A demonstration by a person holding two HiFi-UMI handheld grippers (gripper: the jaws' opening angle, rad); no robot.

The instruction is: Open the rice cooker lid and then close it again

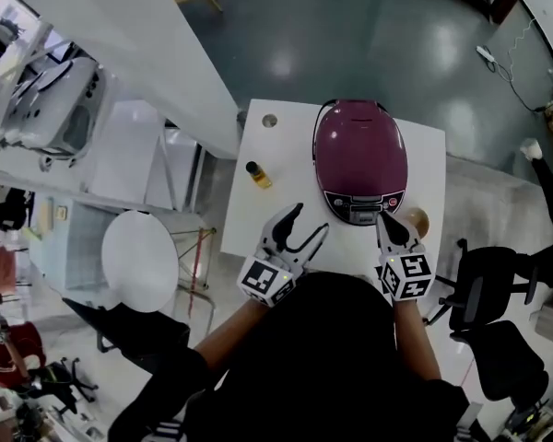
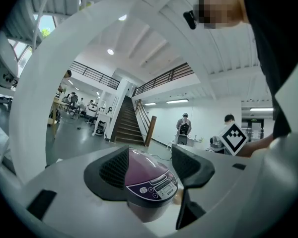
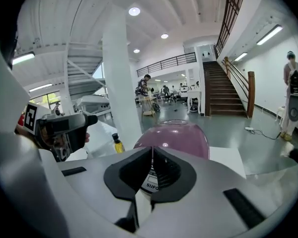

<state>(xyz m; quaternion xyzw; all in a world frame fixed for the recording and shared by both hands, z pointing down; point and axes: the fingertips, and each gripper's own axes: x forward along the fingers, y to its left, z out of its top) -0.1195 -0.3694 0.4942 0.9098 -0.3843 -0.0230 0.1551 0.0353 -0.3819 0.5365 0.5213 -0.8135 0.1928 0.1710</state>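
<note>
Head looks steeply down; gripper views face cooker [image 1: 360, 159].

A brand name in dark capitals, partly hidden and seeming to begin "SU", runs along the pale front edge of the purple rice cooker [image 3: 174, 138]; its control panel [image 2: 156, 185] carries print too blurred to read; a square marker [image 2: 234, 138] bears only a black-and-white pattern
</note>
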